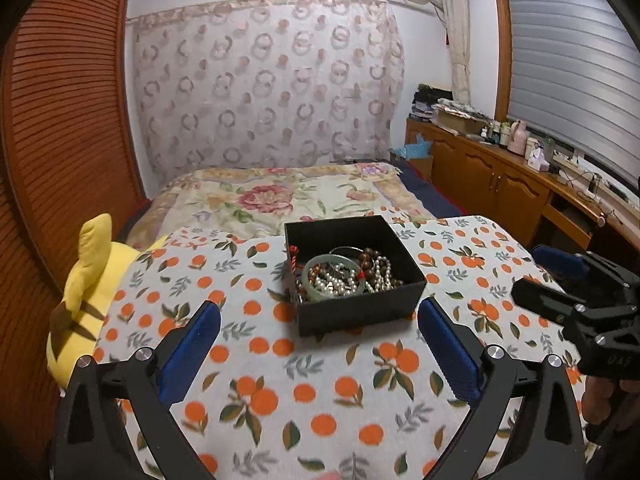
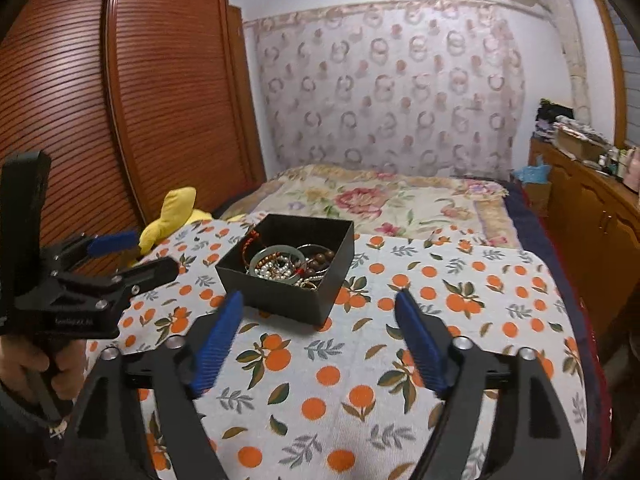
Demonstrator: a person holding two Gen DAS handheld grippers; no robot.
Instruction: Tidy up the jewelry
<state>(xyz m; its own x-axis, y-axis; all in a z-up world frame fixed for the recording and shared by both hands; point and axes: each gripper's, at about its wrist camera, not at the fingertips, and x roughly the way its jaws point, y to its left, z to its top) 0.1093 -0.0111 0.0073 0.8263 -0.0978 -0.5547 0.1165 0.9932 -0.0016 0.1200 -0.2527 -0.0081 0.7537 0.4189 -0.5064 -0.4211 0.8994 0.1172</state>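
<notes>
With the left gripper (image 1: pixel 320 320) and right gripper (image 2: pixel 320 316) both spread wide and empty, we judge the tangled beads (image 1: pixel 344 276) in the black box (image 1: pixel 360 308), mid-cloth toward the far edge, light and slippery, best pinched by the stiff jade bangle (image 1: pixel 316 286).

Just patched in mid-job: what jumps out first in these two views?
A black box sits mid-table on the orange-print cloth, heaped with tangled beads and a pale green bangle. Both tools, left and right, hang open just short of it. A yellow plush toy lies at the table's left edge.
</notes>
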